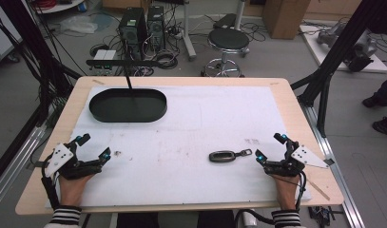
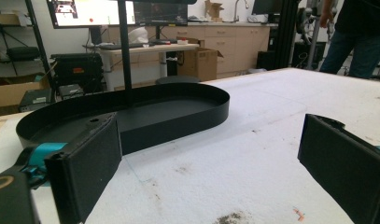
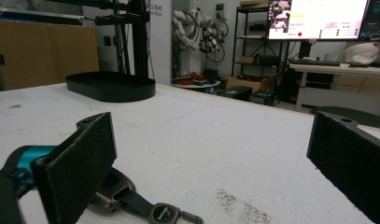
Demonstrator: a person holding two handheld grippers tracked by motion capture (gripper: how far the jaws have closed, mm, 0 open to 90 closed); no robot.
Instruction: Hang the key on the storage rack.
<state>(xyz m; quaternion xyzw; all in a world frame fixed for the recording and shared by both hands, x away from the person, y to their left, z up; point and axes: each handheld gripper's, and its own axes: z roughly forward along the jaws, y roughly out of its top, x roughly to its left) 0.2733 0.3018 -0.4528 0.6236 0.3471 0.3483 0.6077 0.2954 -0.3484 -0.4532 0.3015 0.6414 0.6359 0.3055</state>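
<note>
A dark car key fob (image 1: 222, 156) with a short strap and ring lies on the white mat, right of centre. My right gripper (image 1: 270, 148) rests open on the table just to the fob's right, jaws wide with nothing between them. In the right gripper view the fob (image 3: 114, 195) lies low, partly hidden behind that gripper's left jaw. A black oval tray (image 1: 128, 105) sits at the back left, empty inside. My left gripper (image 1: 93, 146) rests open near the front left edge, pointing toward the tray (image 2: 145, 116), nothing between its jaws.
A white mat (image 1: 191, 128) covers most of the wooden table. A thin black post (image 1: 129, 80) stands at the tray's far side. Stains mark the mat near the middle. Beyond the table are a stool (image 1: 227, 40), computer towers and cables on the floor.
</note>
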